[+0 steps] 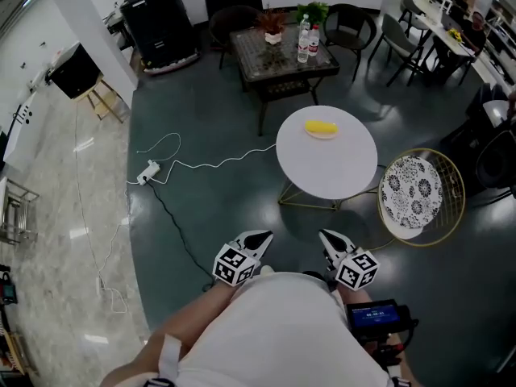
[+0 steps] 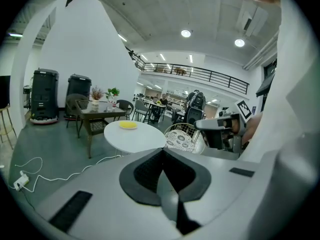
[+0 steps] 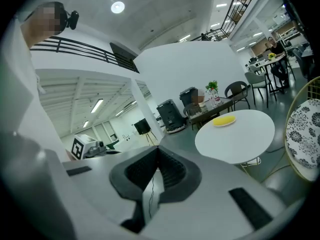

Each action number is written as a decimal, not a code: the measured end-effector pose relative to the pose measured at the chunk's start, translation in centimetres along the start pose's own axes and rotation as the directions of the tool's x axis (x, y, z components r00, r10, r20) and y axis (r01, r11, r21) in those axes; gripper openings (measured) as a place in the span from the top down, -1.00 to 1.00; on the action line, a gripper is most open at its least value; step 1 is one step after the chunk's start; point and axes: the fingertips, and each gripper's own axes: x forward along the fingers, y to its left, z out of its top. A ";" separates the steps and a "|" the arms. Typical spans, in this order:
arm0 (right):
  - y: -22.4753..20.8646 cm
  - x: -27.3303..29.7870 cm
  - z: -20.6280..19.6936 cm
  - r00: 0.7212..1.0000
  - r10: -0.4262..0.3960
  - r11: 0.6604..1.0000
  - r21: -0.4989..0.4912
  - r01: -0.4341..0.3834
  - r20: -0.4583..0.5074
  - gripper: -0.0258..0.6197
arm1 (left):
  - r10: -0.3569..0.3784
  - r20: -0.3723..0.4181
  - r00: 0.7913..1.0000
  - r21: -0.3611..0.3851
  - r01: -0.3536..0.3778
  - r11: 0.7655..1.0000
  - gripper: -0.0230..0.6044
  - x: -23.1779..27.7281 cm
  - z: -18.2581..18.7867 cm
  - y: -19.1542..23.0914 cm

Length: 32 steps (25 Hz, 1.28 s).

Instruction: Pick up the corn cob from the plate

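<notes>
**While we stand short of the desk, one corn cob lies on its plate**

Since both tools show plainly, we count two. They are the left gripper (image 1: 261,237) and the right gripper (image 1: 326,237), each with its jaws pressed together on nothing. They hang side by side over dark floor, off the 6 o'clock side of the one round white desk (image 1: 330,172).

On that desk we find one corn cob (image 1: 321,126) resting on one pale plate (image 1: 324,135). The plate sits near the desk's 12 o'clock edge, well apart from both grippers. Open floor lies between the gripper tips and the desk's near edge.

One wire-framed chair (image 1: 411,190) with a patterned cushion stands just beside the desk at its 4 o'clock, so that side is tight. One dark square table (image 1: 274,59) stands beyond at 11 o'clock, with a strip of floor between it and the desk. One white cable (image 1: 218,164) trails over the floor from under the desk's 9 o'clock side to one power strip (image 1: 147,172).
</notes>
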 end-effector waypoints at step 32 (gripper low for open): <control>-6.8 12.1 3.3 0.994 0.025 0.999 0.027 -0.022 -0.102 0.90 | 0.036 -0.055 0.998 -0.082 -0.040 0.996 0.90 5.9 2.2 10.6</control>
